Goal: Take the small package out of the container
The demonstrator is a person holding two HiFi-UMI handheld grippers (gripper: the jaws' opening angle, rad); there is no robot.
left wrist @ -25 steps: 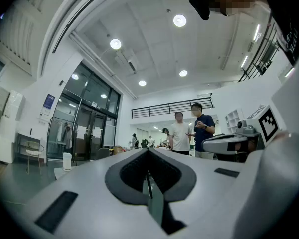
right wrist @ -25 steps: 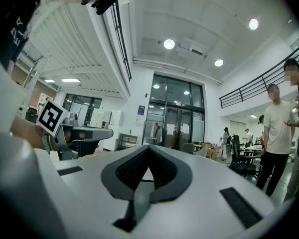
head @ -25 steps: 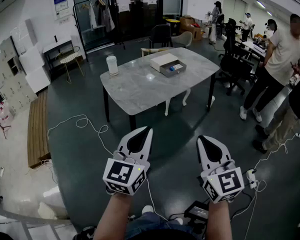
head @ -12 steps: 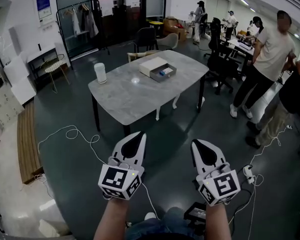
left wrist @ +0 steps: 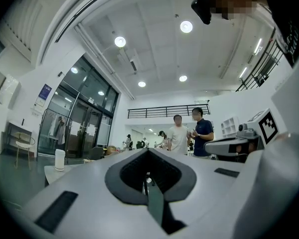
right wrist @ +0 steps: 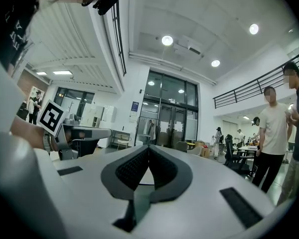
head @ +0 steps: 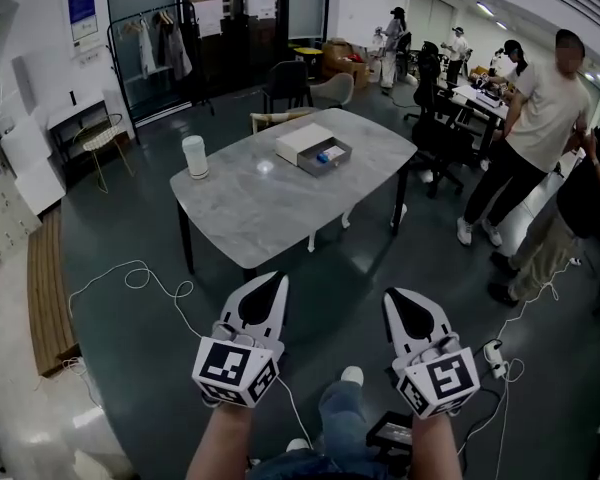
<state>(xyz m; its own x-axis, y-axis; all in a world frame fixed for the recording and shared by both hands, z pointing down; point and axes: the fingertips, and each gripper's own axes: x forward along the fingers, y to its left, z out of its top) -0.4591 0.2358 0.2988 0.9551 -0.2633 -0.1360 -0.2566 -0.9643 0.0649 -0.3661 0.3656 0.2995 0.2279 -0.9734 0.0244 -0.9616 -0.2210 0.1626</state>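
On the far side of a grey marble table (head: 250, 203) stands a grey container (head: 325, 155) beside a white box (head: 302, 142). A small blue and white package (head: 323, 156) lies inside the container. My left gripper (head: 274, 282) and right gripper (head: 396, 297) are held low, well short of the table, over the dark floor. Both are shut with nothing between the jaws. In the left gripper view the jaw tips (left wrist: 148, 150) meet; in the right gripper view the tips (right wrist: 149, 147) meet too.
A white cylinder (head: 194, 156) stands at the table's left end. Cables (head: 150, 283) trail over the floor. People (head: 535, 138) stand to the right by office chairs (head: 442, 138). A wooden pallet (head: 46, 278) lies at the left, and a chair (head: 286, 80) stands behind the table.
The view has moved forward toward the table, which now sits lower and more central. Both grippers stay shut and side by side. A foot now shows below between the arms.
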